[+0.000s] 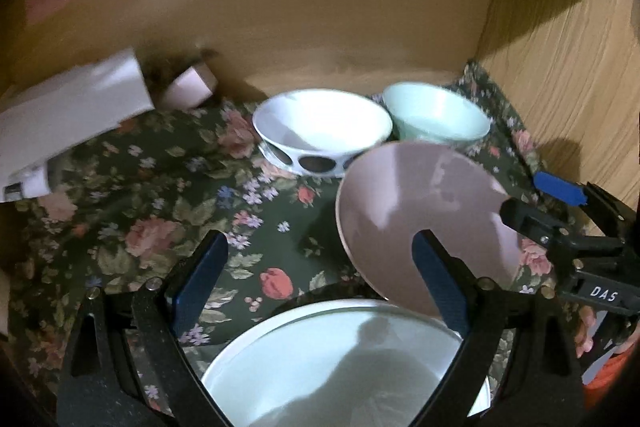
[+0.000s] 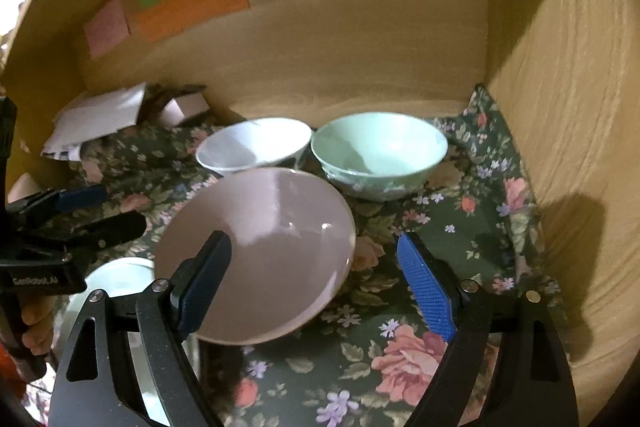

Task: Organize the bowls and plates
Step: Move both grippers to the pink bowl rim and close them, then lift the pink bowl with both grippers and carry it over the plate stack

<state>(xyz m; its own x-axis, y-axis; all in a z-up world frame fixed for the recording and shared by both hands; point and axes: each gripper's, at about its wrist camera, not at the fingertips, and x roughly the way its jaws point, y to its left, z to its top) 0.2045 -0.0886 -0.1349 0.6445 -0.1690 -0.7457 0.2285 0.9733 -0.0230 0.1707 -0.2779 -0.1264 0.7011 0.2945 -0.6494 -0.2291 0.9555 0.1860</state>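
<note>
**Bowls on a flowered cloth in a wooden corner**

Starting at the left, we see white cartons [image 2: 100,119] and a small pale box [image 2: 184,107] pushed against the wooden back wall [image 2: 340,39], which carries pink, green and orange paper notes [image 2: 192,5]. The desk is covered by a dark green floral cloth [image 2: 440,227] that runs up to the walls and bunches a little in the far right corner.

Our left tool [image 1: 320,275] hangs over the near left part of the cloth with its blue pads spread wide and nothing between them; below it lies a pale plate [image 1: 320,355], close to the camera. In the right wrist view the same tool shows at the left edge, with fingers of the holding hand [image 2: 34,327] under it.

Towards the middle, a white bowl with dark oval marks [image 1: 324,131] stands upright at the back. In front of it a pink bowl [image 2: 264,251] sits tilted, its near rim overlapping the pale plate.

Our right tool [image 2: 320,283] is also spread open and grips nothing; its left pad lies in front of the pink bowl's rim, and we cannot tell if it touches.

Further right, a mint green bowl [image 2: 380,155] stands just beside the white one. The wooden side wall [image 2: 580,147] closes the scene, with a shadow on it.
</note>
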